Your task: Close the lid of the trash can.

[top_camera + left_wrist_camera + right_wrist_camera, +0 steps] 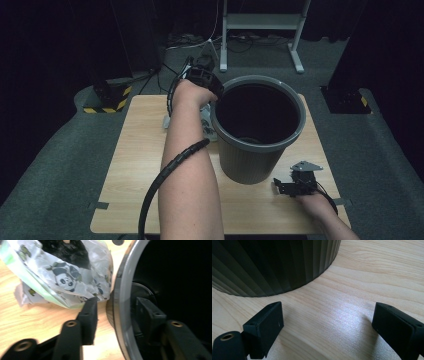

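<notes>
My left gripper (113,312) straddles the bin (260,127) rim at its far left side, jaws loose, not pinching. The rim looks stiff, slick plastic and the empty bin should be light, so I'd grab the lip. The crinkly panda bag (62,275) lies just beside it. My right gripper (327,327) rests open on the table (135,165).

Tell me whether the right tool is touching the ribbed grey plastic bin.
Apart. In the right gripper view, bare wooden table lies between the open right tool and the ribbed grey plastic bin.
</notes>
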### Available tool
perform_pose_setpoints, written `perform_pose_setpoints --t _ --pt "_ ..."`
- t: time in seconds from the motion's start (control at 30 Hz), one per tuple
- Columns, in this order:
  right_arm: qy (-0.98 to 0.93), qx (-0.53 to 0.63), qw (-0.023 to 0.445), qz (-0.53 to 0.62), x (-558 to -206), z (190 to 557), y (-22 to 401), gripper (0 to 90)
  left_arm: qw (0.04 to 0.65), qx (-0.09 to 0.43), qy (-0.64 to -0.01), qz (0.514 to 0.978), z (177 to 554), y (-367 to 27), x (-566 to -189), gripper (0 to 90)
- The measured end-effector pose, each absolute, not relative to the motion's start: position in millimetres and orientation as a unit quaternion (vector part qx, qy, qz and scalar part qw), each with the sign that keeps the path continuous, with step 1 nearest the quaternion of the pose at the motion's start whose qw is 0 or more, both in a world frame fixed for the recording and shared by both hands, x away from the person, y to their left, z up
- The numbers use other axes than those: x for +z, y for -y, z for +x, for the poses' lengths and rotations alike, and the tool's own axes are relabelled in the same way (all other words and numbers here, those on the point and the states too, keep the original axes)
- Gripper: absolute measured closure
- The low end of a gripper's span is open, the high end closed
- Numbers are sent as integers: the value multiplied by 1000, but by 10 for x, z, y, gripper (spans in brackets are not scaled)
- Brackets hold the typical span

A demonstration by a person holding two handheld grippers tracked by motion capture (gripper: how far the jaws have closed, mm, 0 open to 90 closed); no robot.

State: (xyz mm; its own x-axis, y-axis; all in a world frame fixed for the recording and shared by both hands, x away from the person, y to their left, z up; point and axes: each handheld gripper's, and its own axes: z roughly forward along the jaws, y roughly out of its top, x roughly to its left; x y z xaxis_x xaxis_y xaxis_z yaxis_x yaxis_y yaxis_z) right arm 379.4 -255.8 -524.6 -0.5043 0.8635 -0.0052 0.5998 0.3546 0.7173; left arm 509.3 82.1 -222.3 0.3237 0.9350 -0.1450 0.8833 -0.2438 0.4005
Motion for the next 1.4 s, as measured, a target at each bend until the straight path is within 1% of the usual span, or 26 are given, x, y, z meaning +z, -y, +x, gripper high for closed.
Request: perform_pose_setpoints --t 0.07,0.13,0.23,0.4,0.63,0.67,0.73,1.03,1.4 --pt "-799 336 196 458 -5246 3794 2557 99 213 65 -577 786 5085 -833 -2218 475" --pt "-799 336 196 458 -5245 3794 2558 99 218 74 -573 786 5054 -883 -2193 427" --pt "-800 336 195 457 -5245 3797 2557 98 223 79 -573 784 5026 -934 -2168 403" --pt "-801 334 195 457 -5242 3806 2553 98 233 97 -581 774 4922 -1156 -2104 369" --pt "-801 334 196 456 -5243 3818 2541 98 237 107 -594 761 4818 -1425 -2112 356" --pt "-801 334 196 456 -5243 3818 2541 98 237 109 -599 757 4784 -1513 -2136 355" --pt "-801 335 196 456 -5243 3818 2540 98 238 111 -601 755 4767 -1558 -2154 354" --pt "-800 335 195 457 -5242 3818 2538 98 216 117 -625 741 4635 -2005 -2392 330" --pt "-800 335 196 458 -5244 3814 2537 99 200 123 -648 725 4488 -2363 -2572 286"
